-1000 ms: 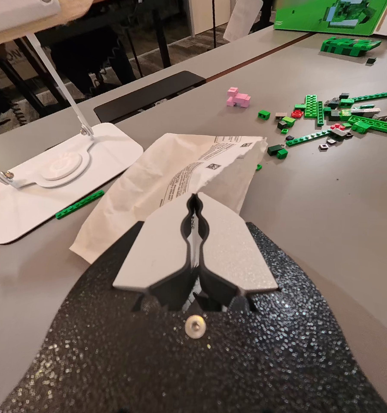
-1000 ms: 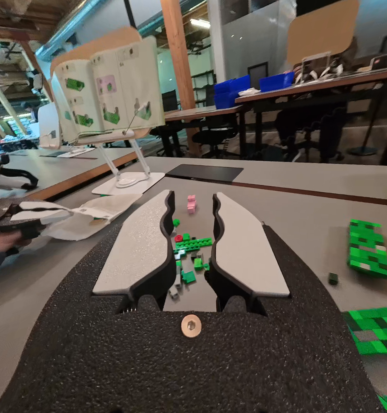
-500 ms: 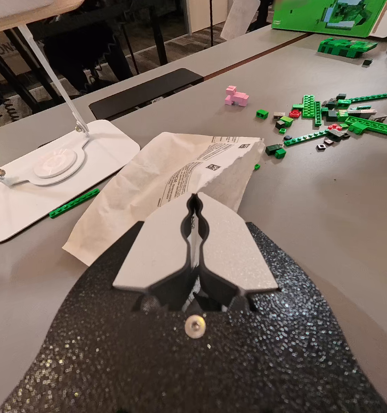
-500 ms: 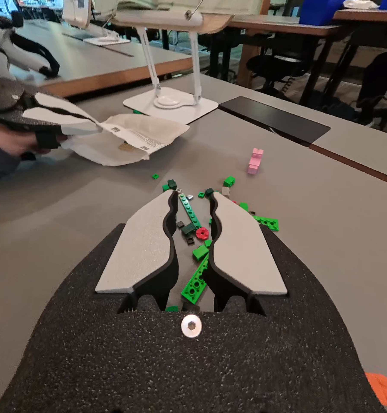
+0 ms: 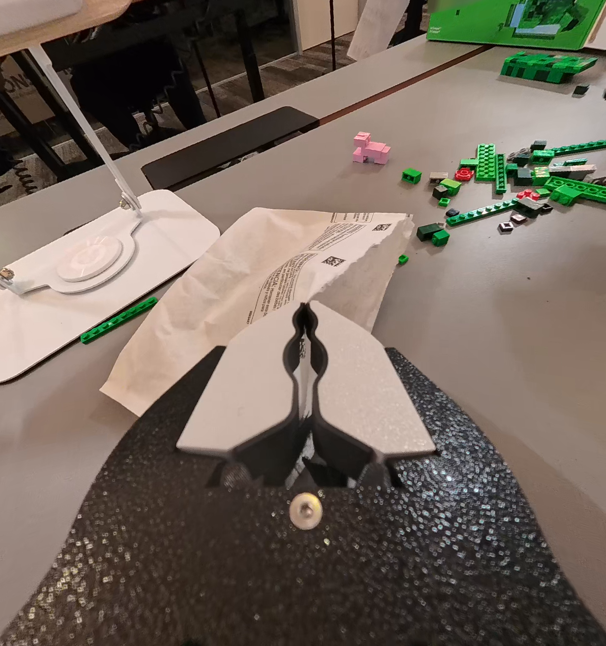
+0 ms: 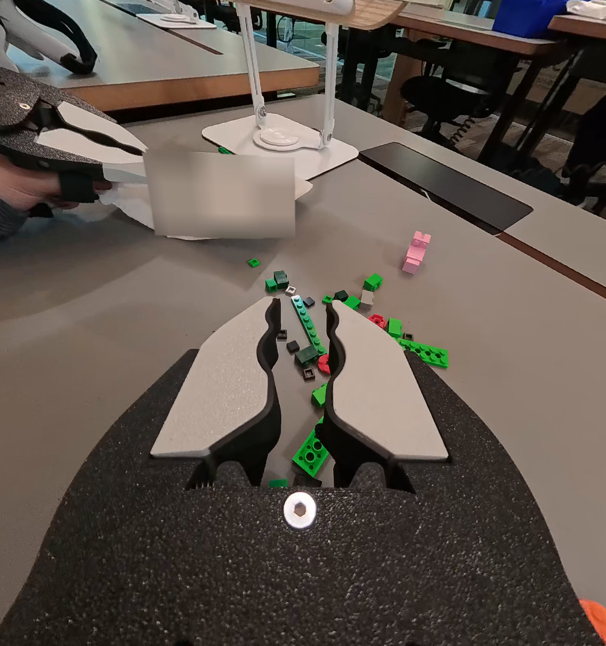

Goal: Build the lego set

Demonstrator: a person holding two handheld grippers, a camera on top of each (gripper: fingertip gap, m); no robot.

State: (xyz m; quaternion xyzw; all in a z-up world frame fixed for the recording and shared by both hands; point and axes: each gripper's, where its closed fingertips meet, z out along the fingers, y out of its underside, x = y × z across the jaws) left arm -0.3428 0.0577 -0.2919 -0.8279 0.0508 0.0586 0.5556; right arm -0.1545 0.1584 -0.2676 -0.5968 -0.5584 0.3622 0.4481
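My left gripper (image 5: 305, 307) is shut on the torn edge of a white paper bag (image 5: 259, 279) that lies on the grey table. It also shows at the left of the right wrist view (image 6: 133, 153), with the bag mostly behind a blur patch. My right gripper (image 6: 303, 302) is open and empty, low over a scatter of loose green, dark and red Lego pieces (image 6: 329, 335). A long thin green plate (image 6: 308, 325) lies between its fingers. The same scatter shows in the left wrist view (image 5: 525, 181). A small pink brick pig (image 6: 416, 251) stands beyond the pieces.
A white stand base (image 5: 84, 265) with an instruction holder sits left of the bag, with a thin green plate (image 5: 119, 320) beside it. A built green block (image 5: 546, 66) and a green box (image 5: 514, 21) lie at the far right. A black inset panel (image 6: 444, 185) is in the table. Between my right fingertips and the small pink brick pig (image 6: 416, 251) there is roughly 20 cm. The left camera catches it too, in the left wrist view (image 5: 373, 146).
My right gripper has dropped and tilted down, coming closer over the loose pieces. My left gripper still holds the bag and has barely moved.
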